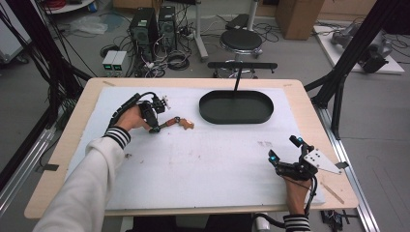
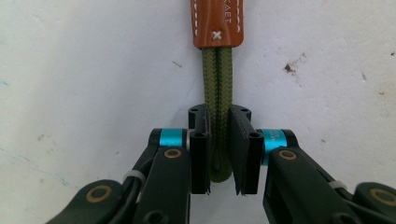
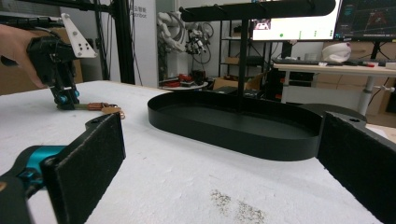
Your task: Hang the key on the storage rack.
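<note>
A short lanyard lies on the white mat, an olive braided cord (image 2: 218, 88) ending in a brown stitched leather tab (image 2: 217, 21). My left gripper (image 2: 219, 149) is shut on the cord's looped end, one pad on each side of it. From the high view the lanyard (image 1: 180, 122) stretches right from the left gripper (image 1: 155, 129), left of the black oval tray (image 1: 236, 107). My right gripper (image 1: 284, 149) stands open near the front right corner, nothing between its jaws. In the right gripper view the tray (image 3: 233, 126) lies ahead and the left gripper (image 3: 65, 99) is far left.
A black T-shaped stand (image 1: 241, 65) rises from the tray's far side, with its crossbar (image 3: 257, 9) overhead. The white mat (image 1: 203, 164) covers most of the wooden table (image 1: 72, 130). A stool, computers and cables stand on the floor beyond.
</note>
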